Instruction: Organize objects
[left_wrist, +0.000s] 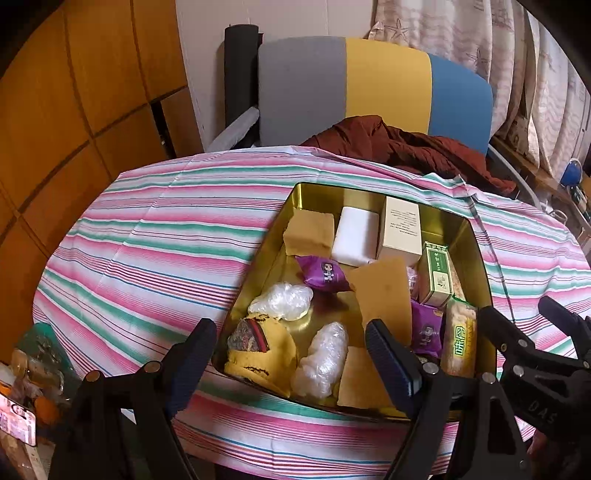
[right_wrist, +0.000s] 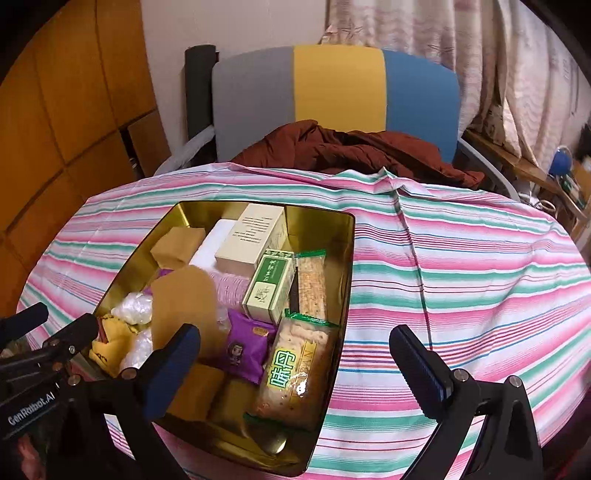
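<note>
A gold tin (left_wrist: 476, 236) (right_wrist: 347, 258) sits on the striped tablecloth, holding a cream box (left_wrist: 400, 230) (right_wrist: 251, 236), a white block (left_wrist: 356, 236), a green tea box (left_wrist: 437, 275) (right_wrist: 267, 286), purple snack packets (left_wrist: 325, 273) (right_wrist: 243, 349), cracker packs (left_wrist: 458, 341) (right_wrist: 295, 373), brown paper pieces (left_wrist: 384, 295) (right_wrist: 183, 306), plastic wads (left_wrist: 282, 301) and a yellow cloth (left_wrist: 258, 350). My left gripper (left_wrist: 291, 354) is open and empty above the tin's near left part. My right gripper (right_wrist: 295, 362) is open and empty above the tin's near right corner.
The striped tablecloth (left_wrist: 147, 240) (right_wrist: 461, 277) covers a round table. A chair (left_wrist: 369, 85) (right_wrist: 332, 85) with a rust-brown garment (left_wrist: 406, 147) stands behind it. A wooden cabinet (left_wrist: 74, 92) is at left, curtains at right. Clutter lies below the table's left edge (left_wrist: 29, 387).
</note>
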